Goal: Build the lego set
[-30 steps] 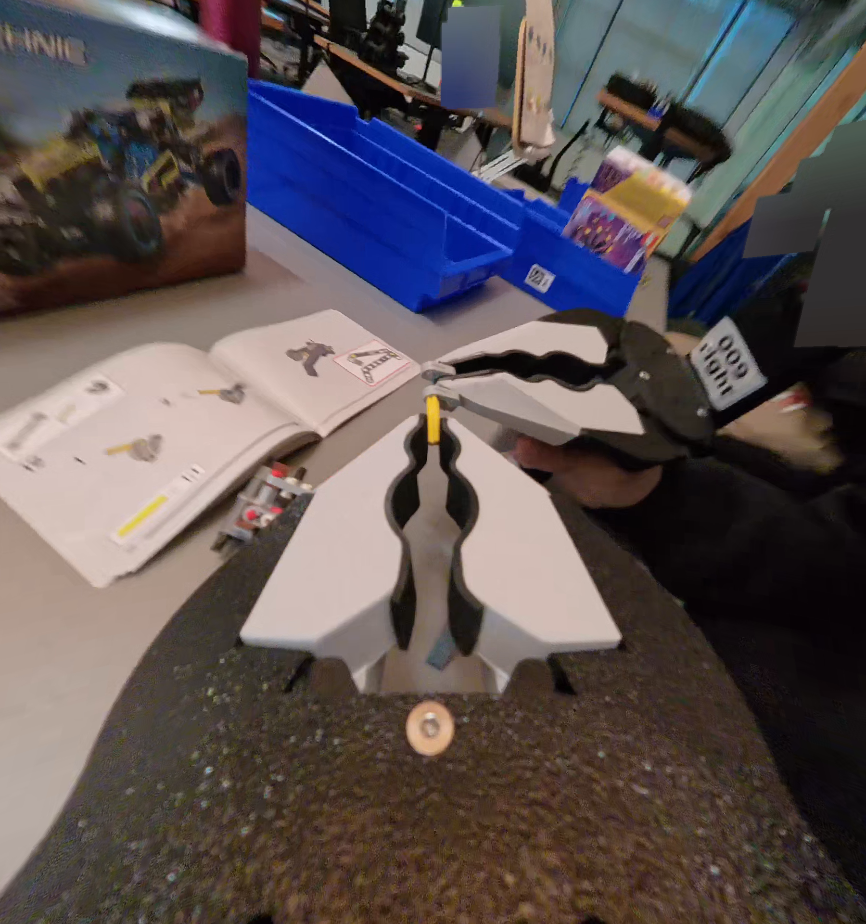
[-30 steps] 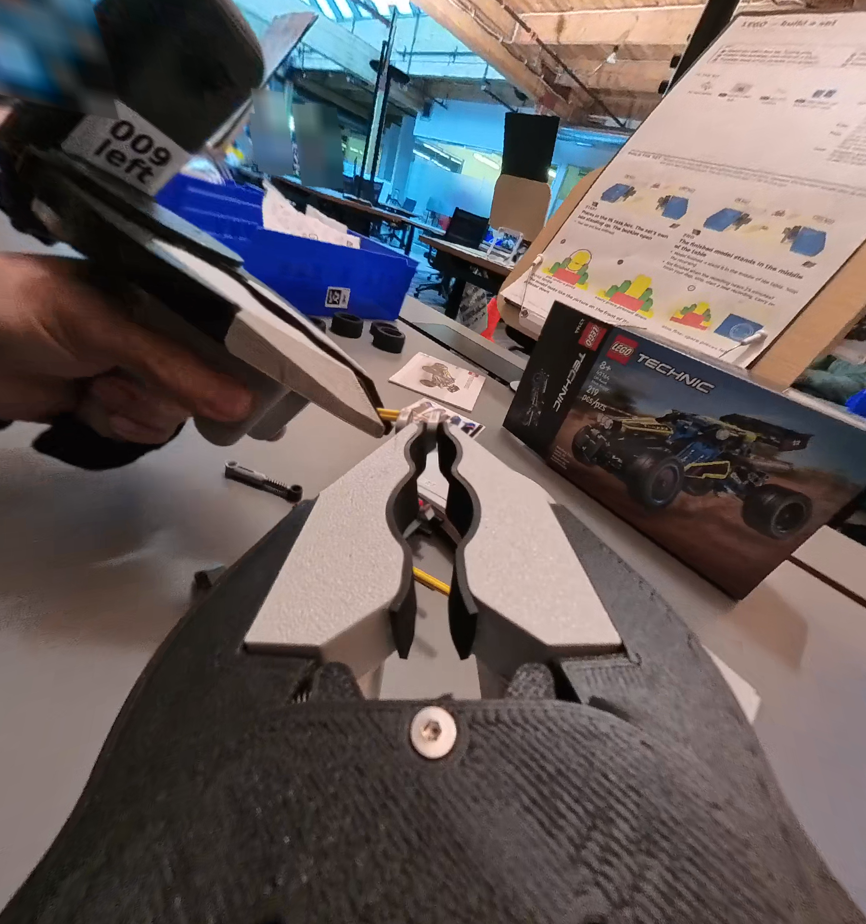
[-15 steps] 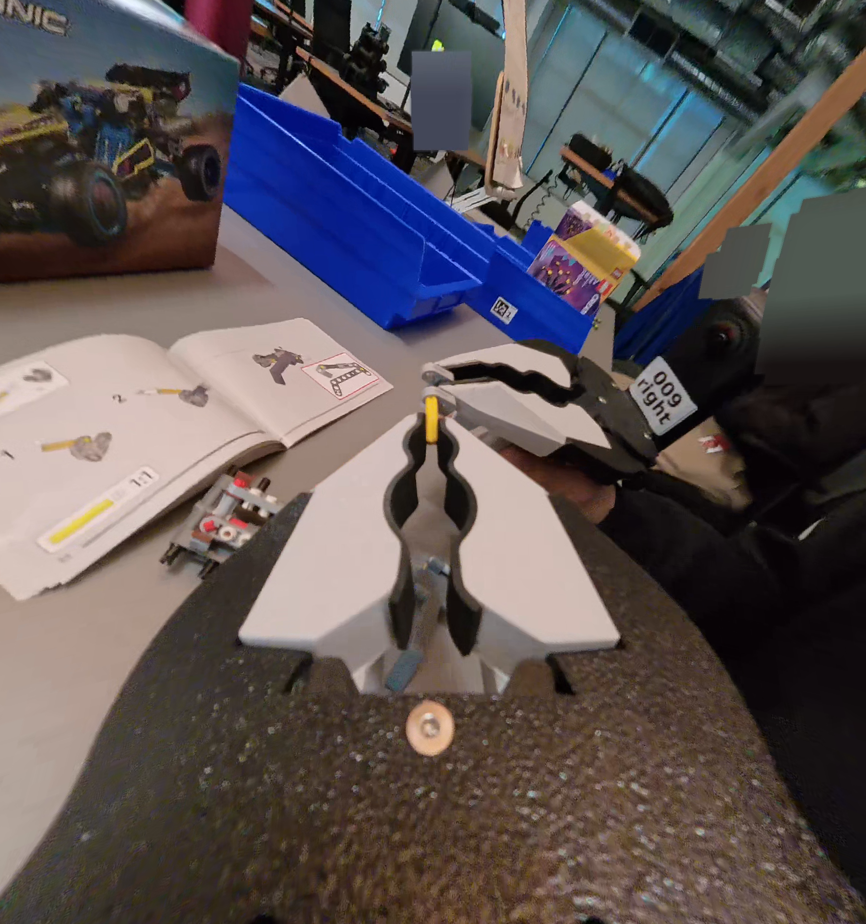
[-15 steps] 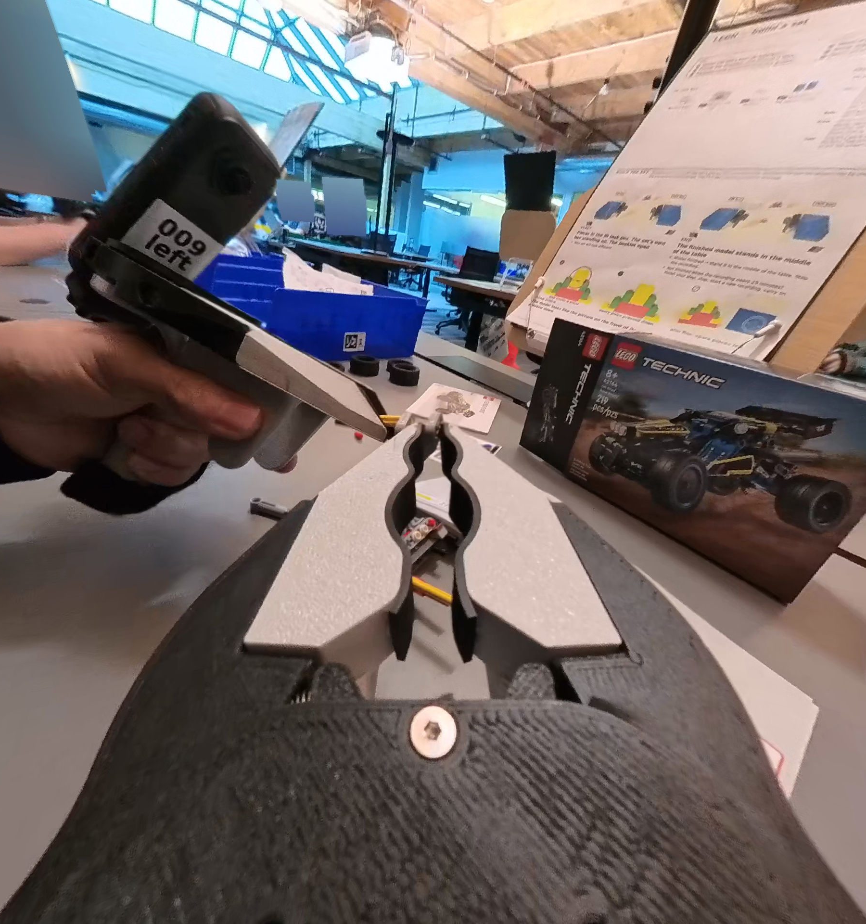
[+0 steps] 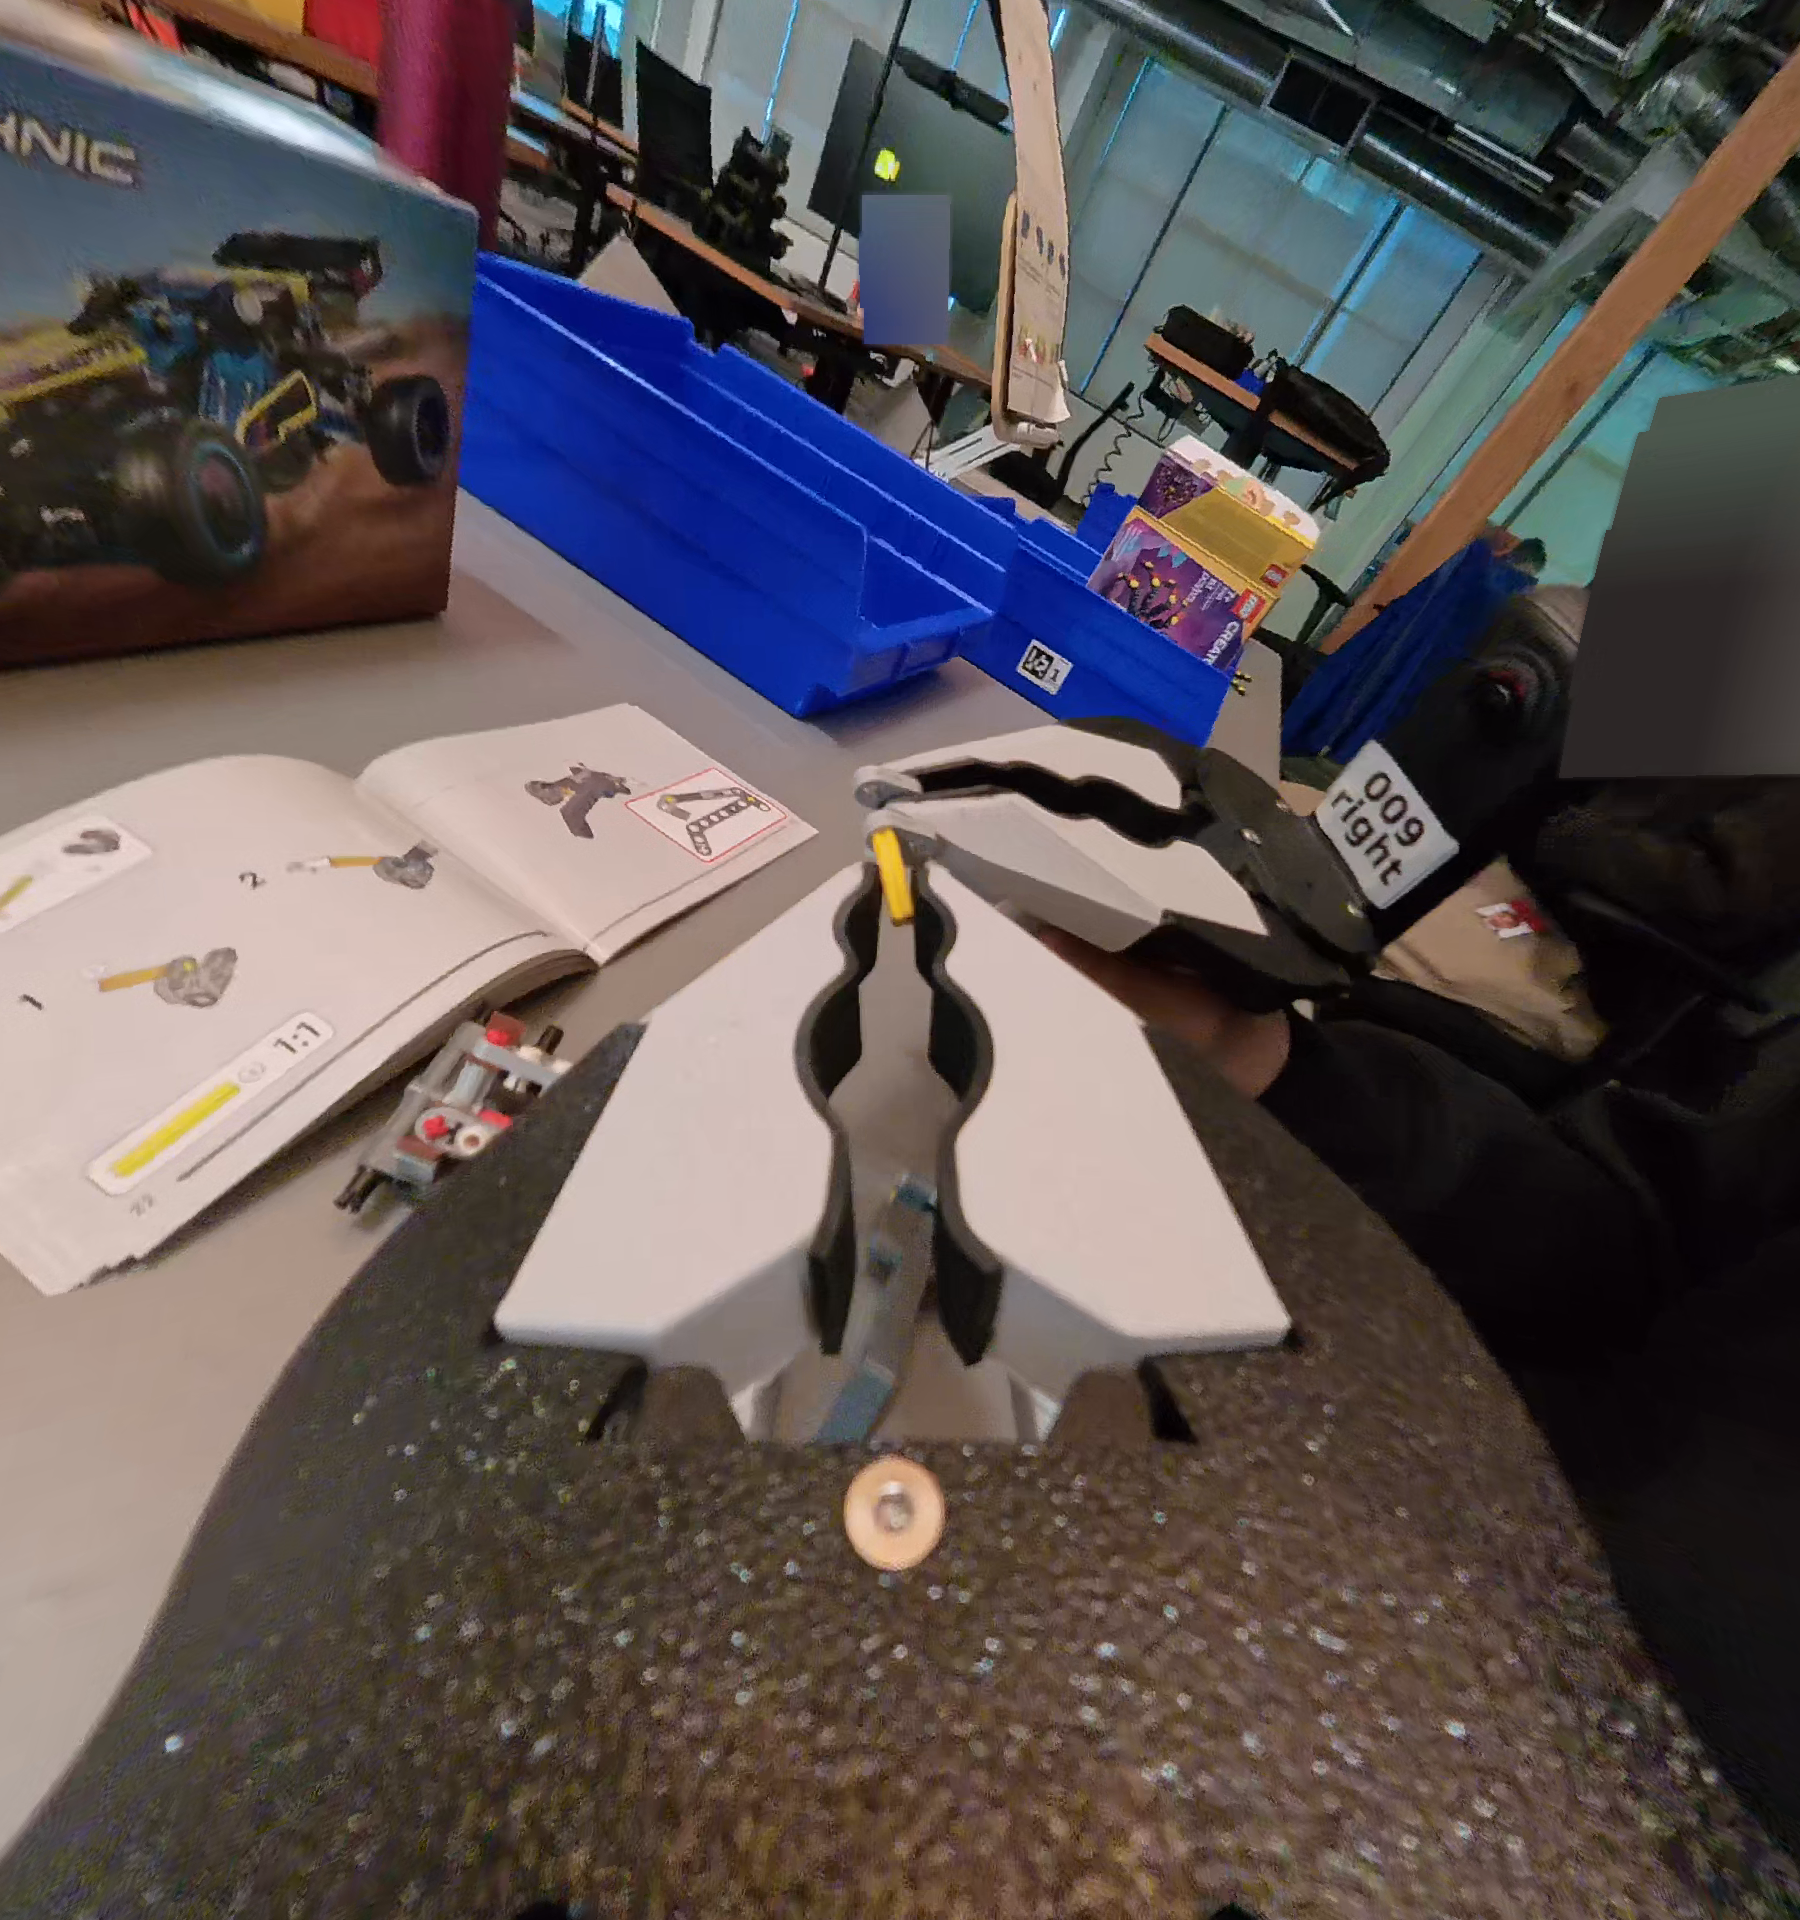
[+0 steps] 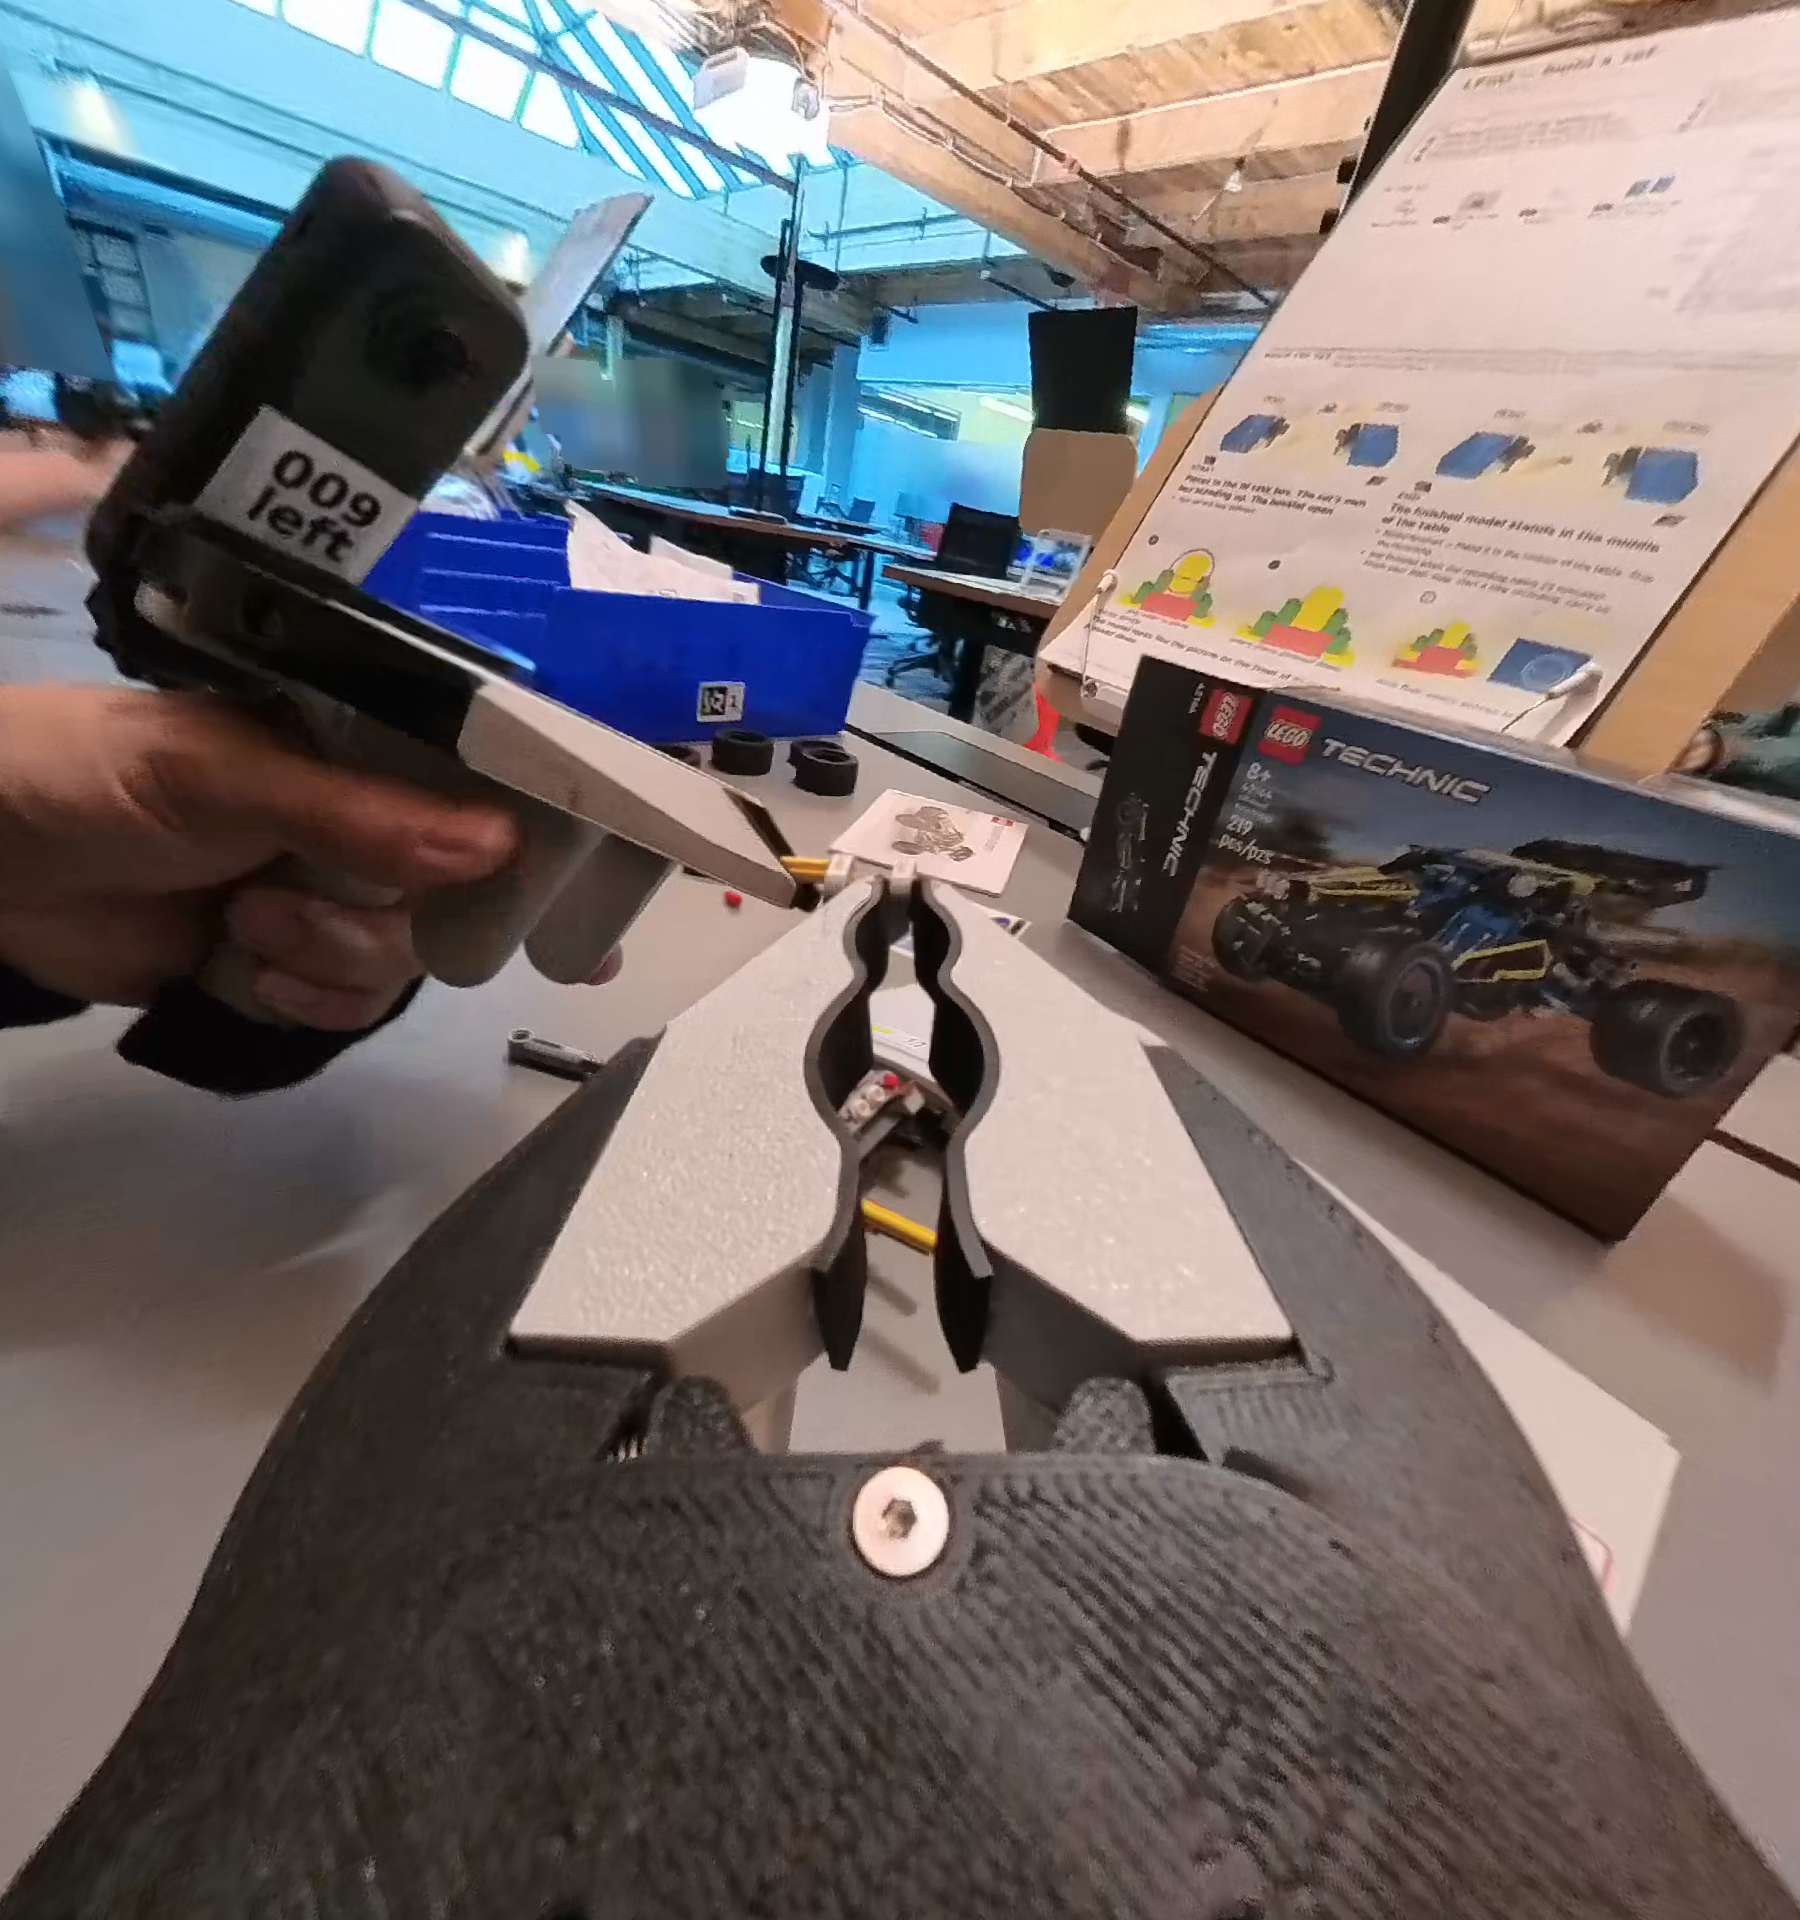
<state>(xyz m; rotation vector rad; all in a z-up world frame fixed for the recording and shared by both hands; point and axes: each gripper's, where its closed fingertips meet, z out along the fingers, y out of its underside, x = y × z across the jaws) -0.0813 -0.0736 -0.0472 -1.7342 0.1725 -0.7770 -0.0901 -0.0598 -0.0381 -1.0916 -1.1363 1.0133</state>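
Note:
My left gripper point(image 5: 888, 914) is shut on a short yellow axle point(image 5: 892, 871) and holds it upright above the table. My right gripper point(image 5: 878, 802) comes in from the right, shut on a small light grey connector point(image 5: 878, 787) that sits on the axle's top end. In the right wrist view my right gripper point(image 6: 897, 902) pinches the connector point(image 6: 901, 879) at its tips. There the left gripper point(image 6: 787, 888) meets it from the left with the axle point(image 6: 809, 864). A small grey sub-assembly with red pins point(image 5: 460, 1101) lies on the table by the open instruction booklet point(image 5: 252, 966).
The set's box point(image 6: 1447, 914) stands at the right, and it also shows in the left wrist view point(image 5: 148, 364). Blue bins point(image 5: 719, 520) line the far side. Black tyres point(image 6: 771, 753), a second yellow axle point(image 6: 901, 1226), a dark grey beam point(image 6: 553, 1051) and a red pin point(image 6: 733, 900) lie loose. Left and right tips are no more than a few centimetres apart.
Both grippers have stayed tip to tip with the axle and the connector between them. Both hands have shifted a little, so the background has moved in both views.

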